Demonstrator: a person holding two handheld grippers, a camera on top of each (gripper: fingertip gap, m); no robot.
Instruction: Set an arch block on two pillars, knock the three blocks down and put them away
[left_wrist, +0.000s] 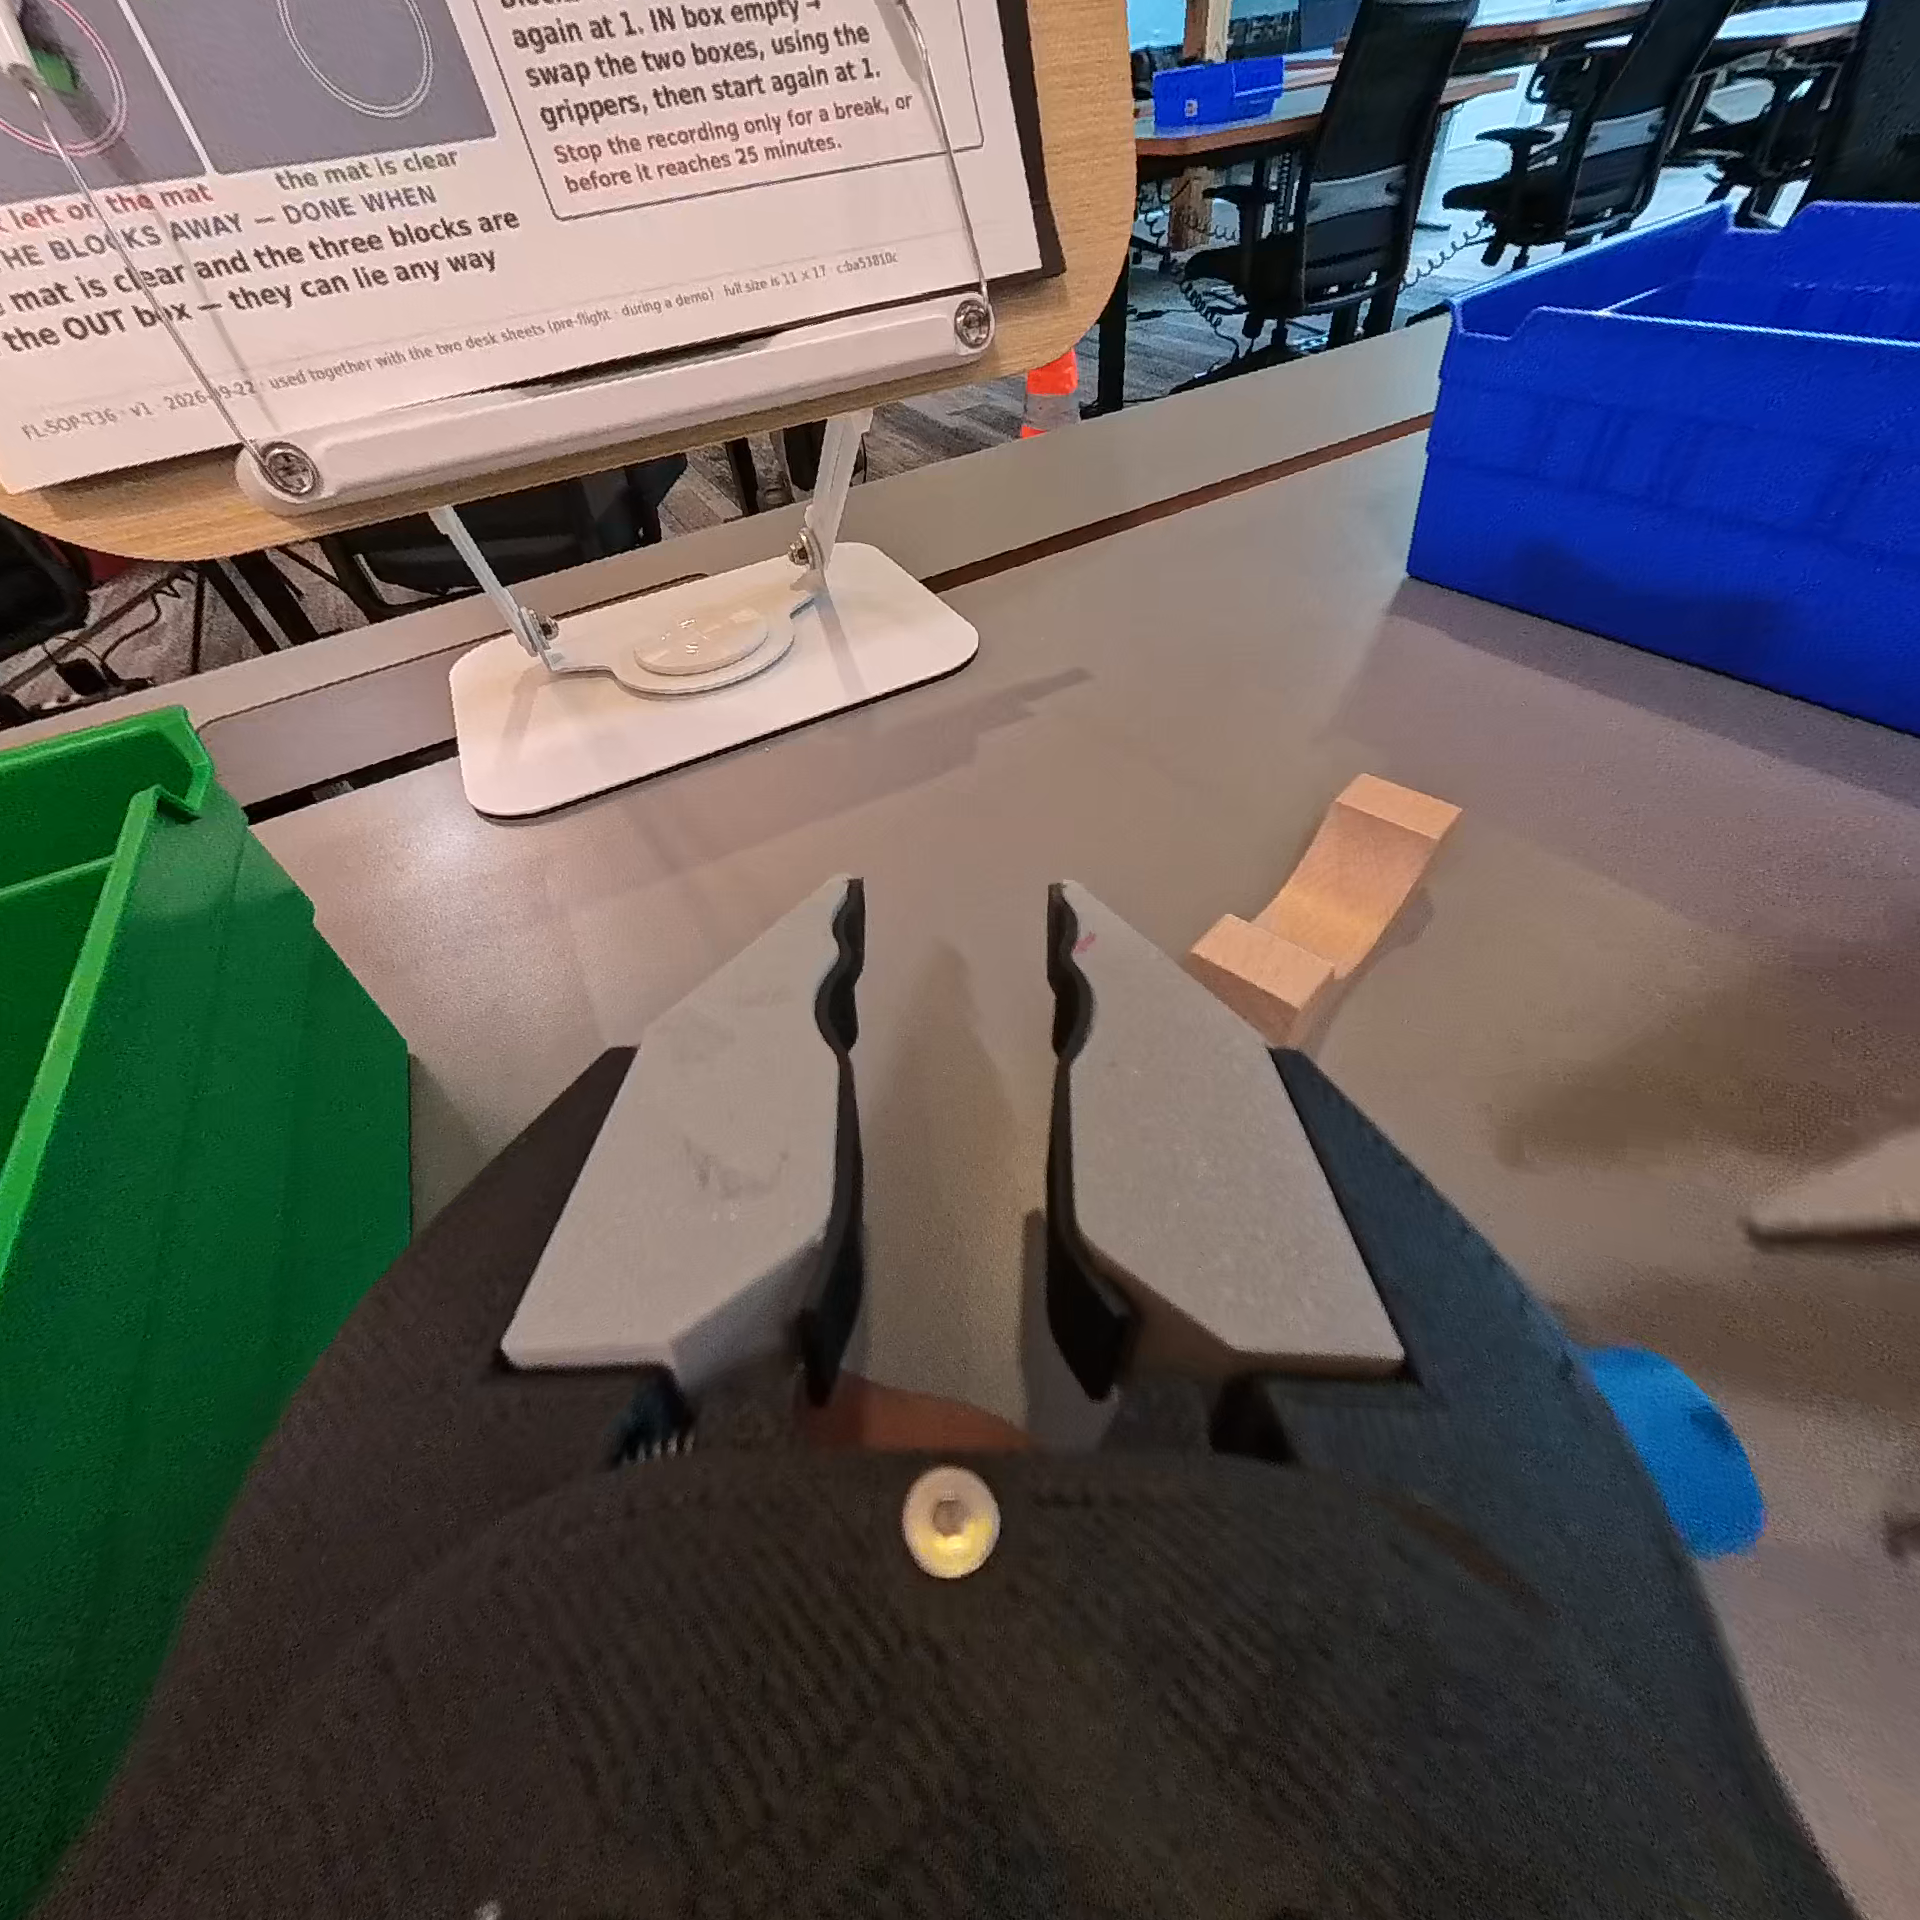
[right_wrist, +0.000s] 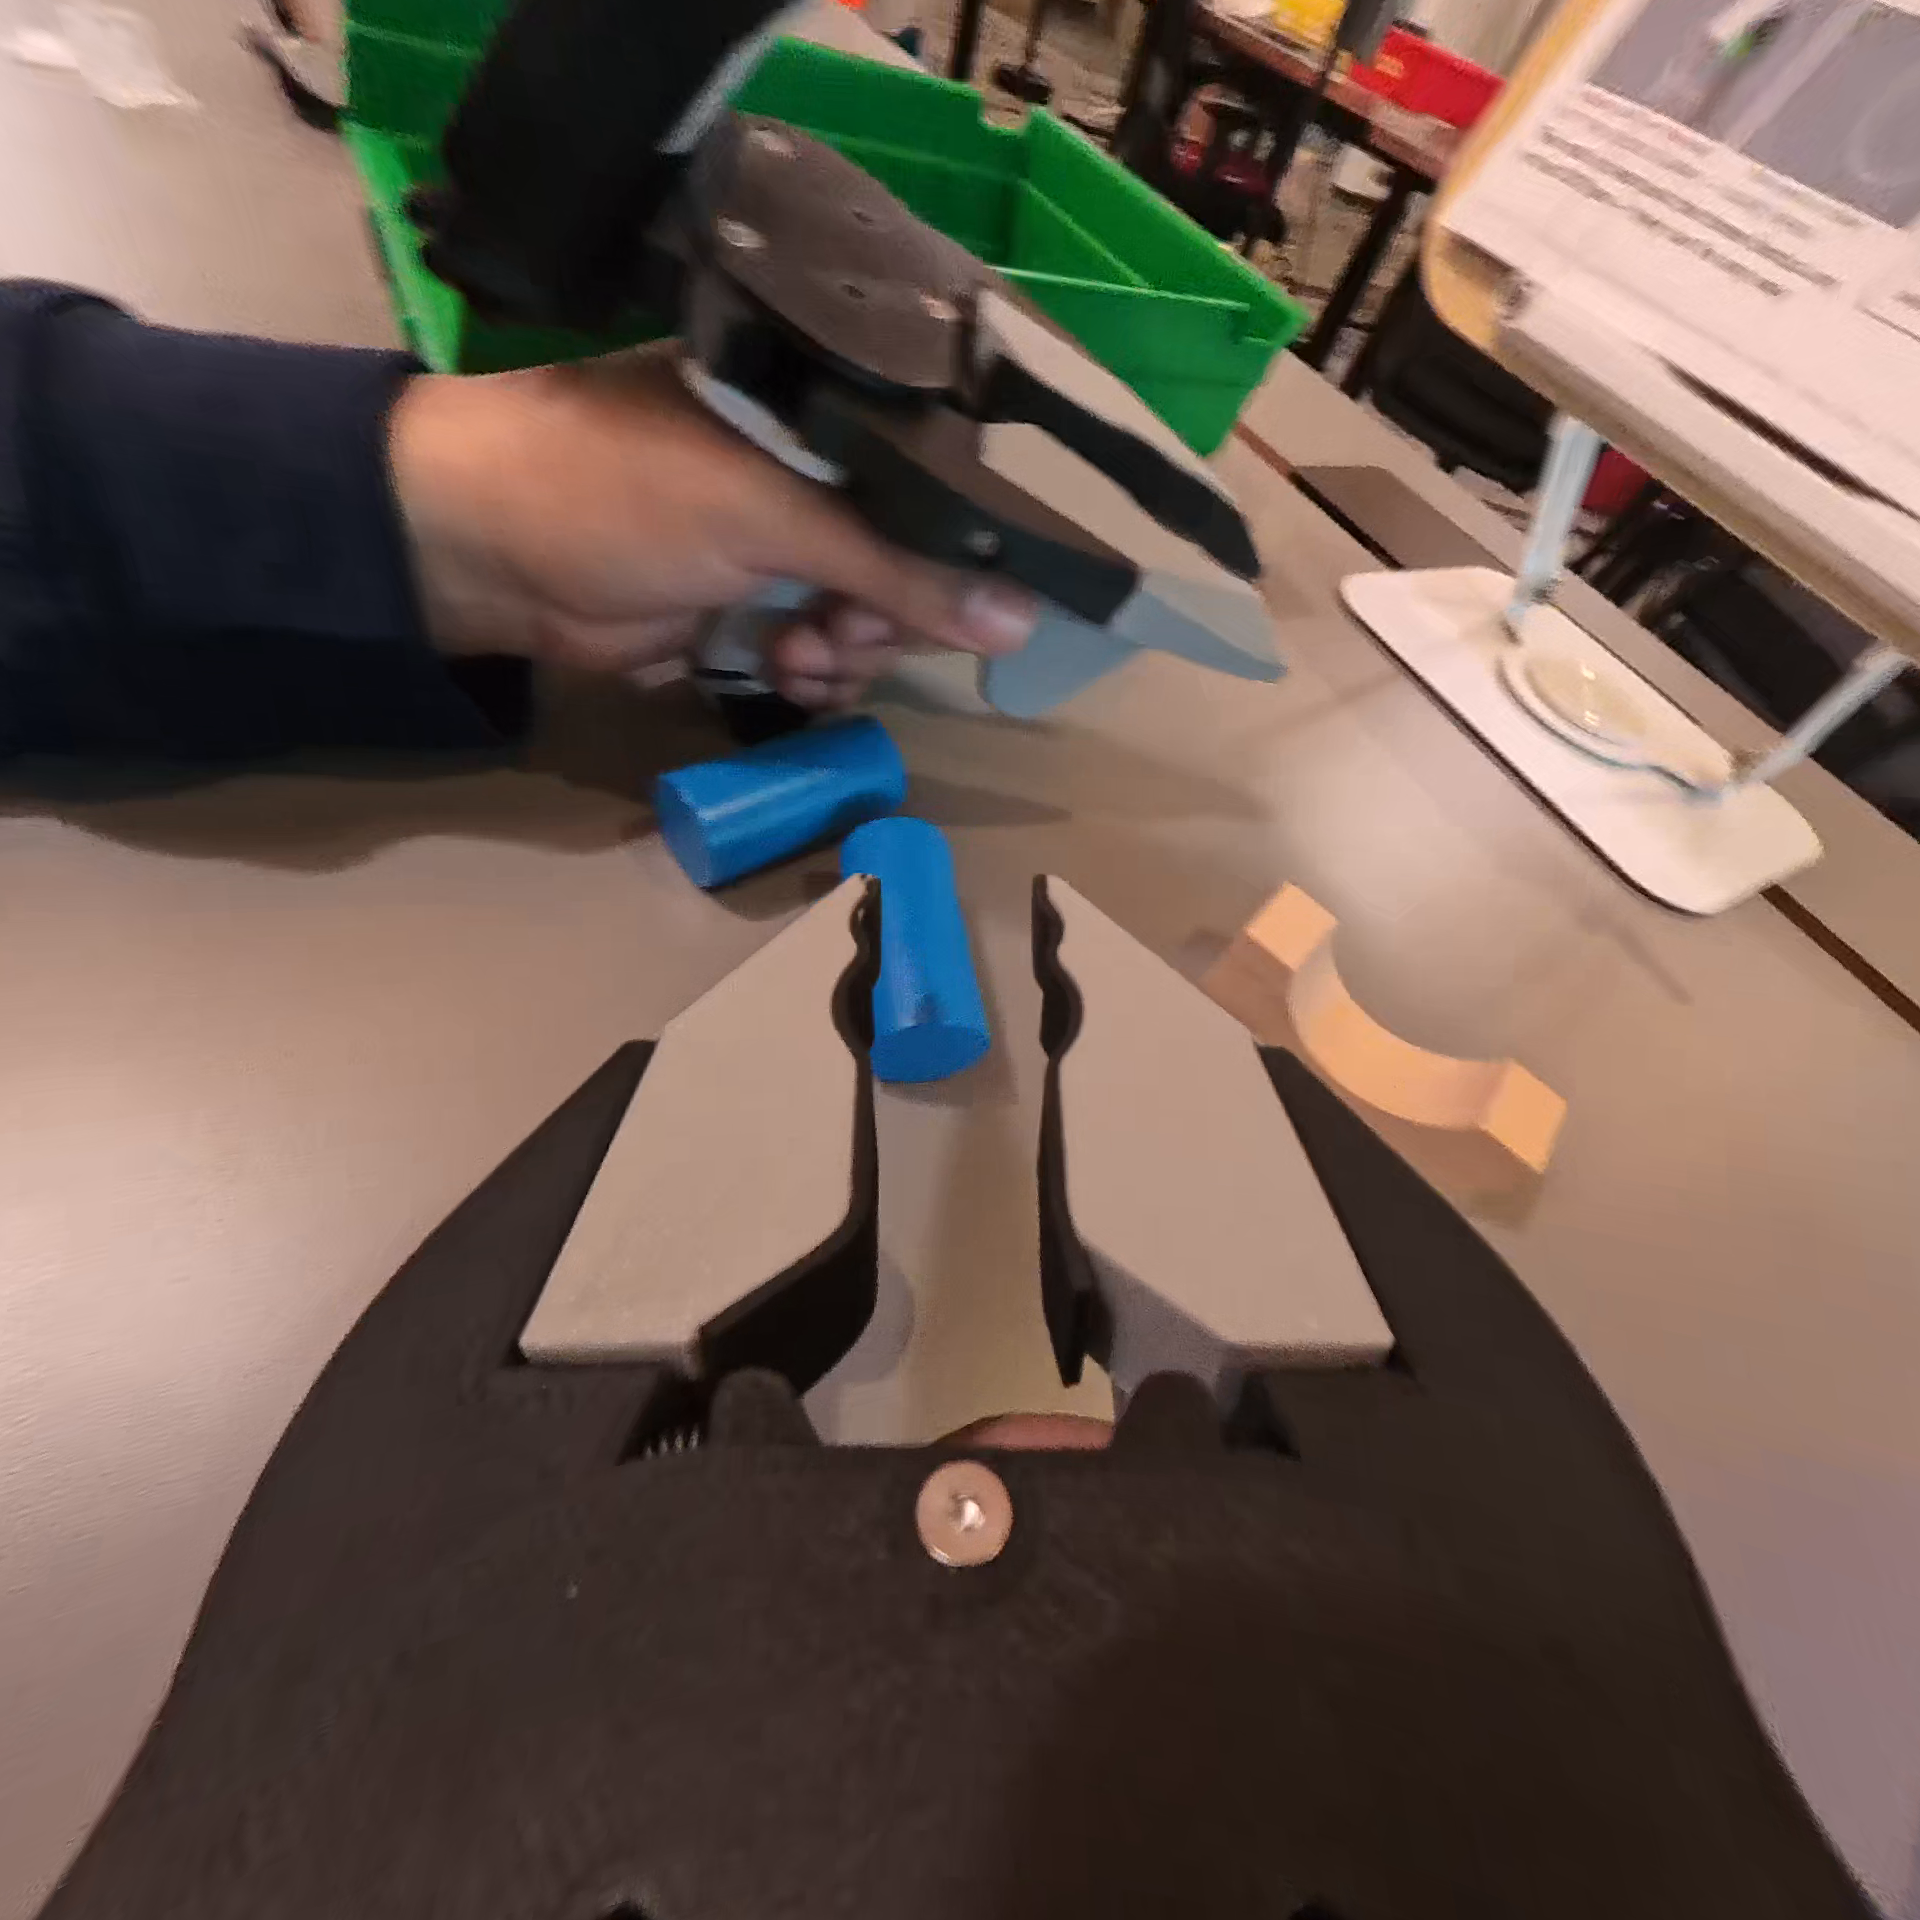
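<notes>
All three blocks are down on the table: two blue pillars (right_wrist: 779, 800) (right_wrist: 920, 966) lying on their sides, the arch (right_wrist: 1392, 1049) flat to their right. Right gripper (right_wrist: 951, 914) hangs part-open over the near pillar, gripping nothing; left gripper (left_wrist: 954, 935) part-open too, empty. The risk: a round pillar rolling away if one finger nudges it first, or squirting out of an off-centre pinch

— What's under me?
— A smooth grey table (left_wrist: 1143, 727). On it lie my two blue cylinder blocks (right_wrist: 779, 800) (right_wrist: 920, 966) and a pale wooden arch block (right_wrist: 1392, 1060).
— Anything else?
— A green plastic bin (left_wrist: 156, 1039), a blue plastic bin (left_wrist: 1662, 520), and a white document stand (left_wrist: 717, 675).
</notes>
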